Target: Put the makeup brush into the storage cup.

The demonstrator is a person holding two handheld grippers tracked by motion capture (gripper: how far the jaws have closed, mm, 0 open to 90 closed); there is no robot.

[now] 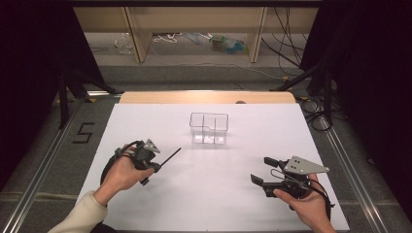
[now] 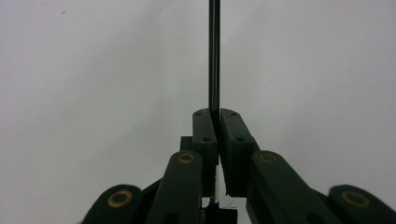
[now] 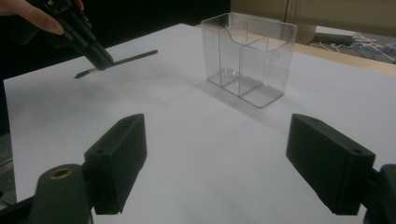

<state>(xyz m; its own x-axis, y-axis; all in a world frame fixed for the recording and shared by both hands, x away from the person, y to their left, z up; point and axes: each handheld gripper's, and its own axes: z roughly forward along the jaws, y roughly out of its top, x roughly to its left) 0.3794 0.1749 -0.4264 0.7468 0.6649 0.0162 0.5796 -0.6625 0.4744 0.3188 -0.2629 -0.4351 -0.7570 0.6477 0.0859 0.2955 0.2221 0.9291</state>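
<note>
1. One white table [image 1: 209, 194] spreads under both my claws.
2. One clear box [image 1: 209, 128] with dividers stands ahead of my claws, nearer my left one and well apart from each.
3. I have two claws. My right claw [image 1: 260, 170] is released, its jaws wide with nothing between them, resting low over the table.
4. My left claw [image 2: 215, 128] is clenched on one thin black stick [image 2: 214, 56], which juts straight out past the jaw tips toward the box, its tip well short of it.
</note>
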